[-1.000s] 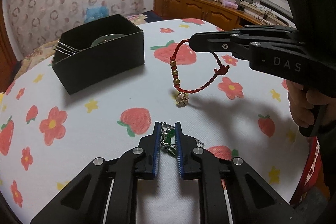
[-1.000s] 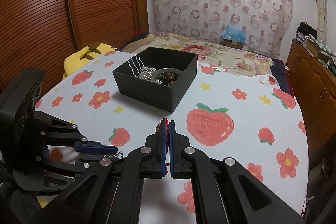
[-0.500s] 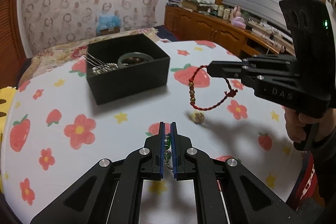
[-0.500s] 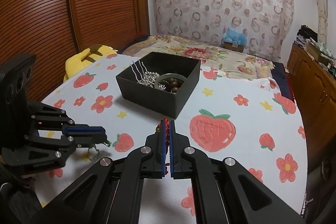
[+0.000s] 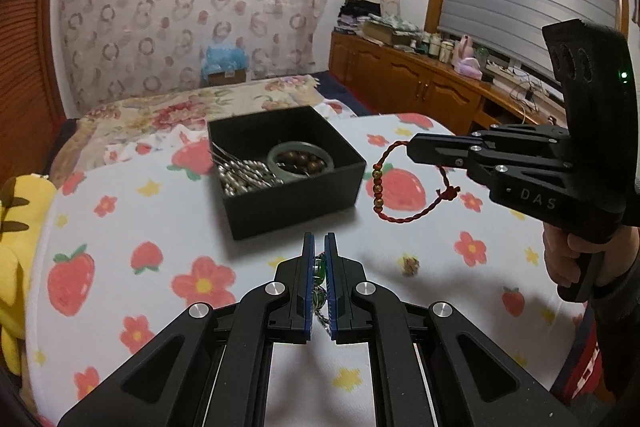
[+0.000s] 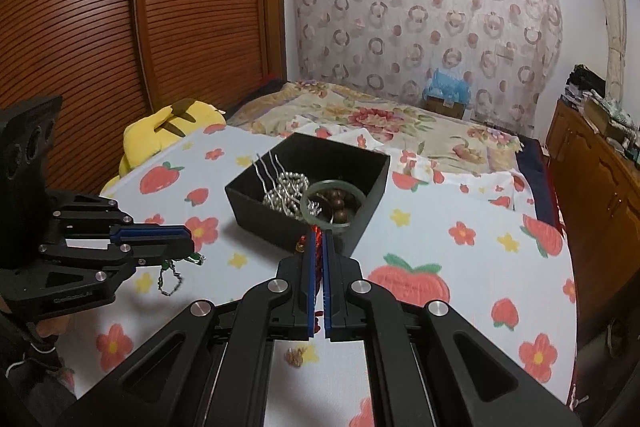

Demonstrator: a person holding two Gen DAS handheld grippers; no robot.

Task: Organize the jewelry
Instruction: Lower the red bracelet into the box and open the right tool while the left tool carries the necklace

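My left gripper (image 5: 319, 241) is shut on a silver chain with green stones (image 5: 319, 273), lifted off the table; in the right wrist view the chain (image 6: 170, 279) dangles below that gripper (image 6: 189, 242). My right gripper (image 6: 318, 233) is shut on a red cord bracelet (image 6: 317, 247) with gold beads, which hangs in a loop (image 5: 378, 187) from its tip (image 5: 412, 147), right of the black box (image 5: 288, 203). The open box (image 6: 256, 205) holds silver pins and beads, a green bangle (image 6: 334, 187) and brown beads. A small gold charm (image 5: 409, 265) lies on the cloth.
The round table wears a white cloth with strawberries and flowers (image 5: 160, 267). A yellow plush (image 6: 168, 127) sits at its far left edge. Behind the table is a bed (image 6: 400, 123); wooden cabinets (image 5: 420, 87) line the right wall. A hand (image 5: 560, 251) holds the right gripper's handle.
The left jaws closed on the green-stone chain and lifted it. Both grippers rose and came nearer the box; the red bracelet now hangs clear of the table.
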